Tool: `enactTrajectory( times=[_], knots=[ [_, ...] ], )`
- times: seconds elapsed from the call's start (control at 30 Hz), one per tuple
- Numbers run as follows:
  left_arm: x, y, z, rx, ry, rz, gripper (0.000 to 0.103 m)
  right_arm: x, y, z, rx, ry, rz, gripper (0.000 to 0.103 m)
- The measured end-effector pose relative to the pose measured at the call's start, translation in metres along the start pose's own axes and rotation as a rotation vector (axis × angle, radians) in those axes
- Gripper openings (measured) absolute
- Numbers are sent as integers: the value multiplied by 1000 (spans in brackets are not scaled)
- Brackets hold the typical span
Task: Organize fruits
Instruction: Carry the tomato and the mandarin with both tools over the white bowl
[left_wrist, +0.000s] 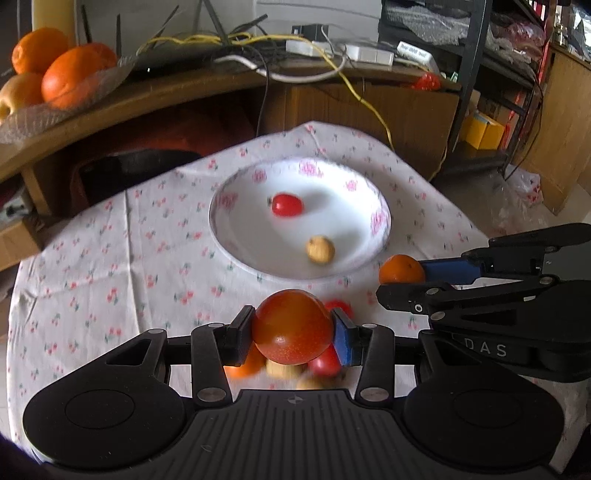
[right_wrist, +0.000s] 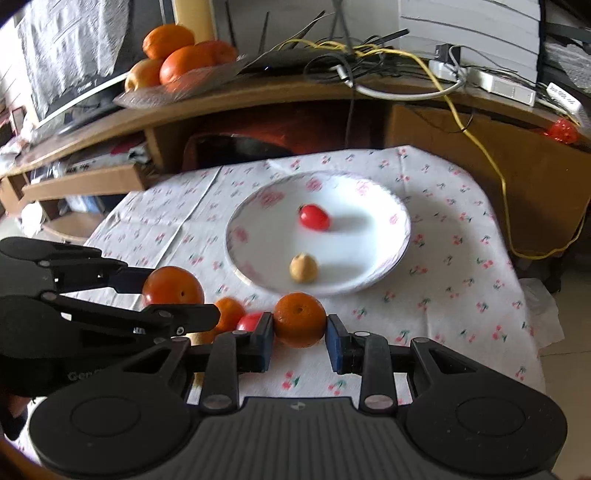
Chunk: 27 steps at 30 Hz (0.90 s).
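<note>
The cloth over the worktop is thin matt cotton with a small cherry print, creased in folds. On it, the plate looks like glazed ceramic, white and glossy. The tomato has a smooth, shiny skin; the orange is dimpled and duller. Both grippers are matt black plastic with small bright metal pins, and the fingers carry blue pads. Behind, the desk is varnished wood, and the fruit dish looks like textured clear glass.
</note>
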<state>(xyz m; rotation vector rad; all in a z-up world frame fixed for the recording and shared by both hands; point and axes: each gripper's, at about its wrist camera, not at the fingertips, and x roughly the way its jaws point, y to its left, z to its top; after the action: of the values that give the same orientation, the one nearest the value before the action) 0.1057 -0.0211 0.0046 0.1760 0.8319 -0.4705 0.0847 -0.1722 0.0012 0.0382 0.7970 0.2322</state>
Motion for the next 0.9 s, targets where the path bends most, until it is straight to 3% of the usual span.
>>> enactTrajectory(
  times=[0.9],
  knots=[
    [48,7,36,13,-11,29,51,50,-28,33,-3,-11,-34,32]
  ],
)
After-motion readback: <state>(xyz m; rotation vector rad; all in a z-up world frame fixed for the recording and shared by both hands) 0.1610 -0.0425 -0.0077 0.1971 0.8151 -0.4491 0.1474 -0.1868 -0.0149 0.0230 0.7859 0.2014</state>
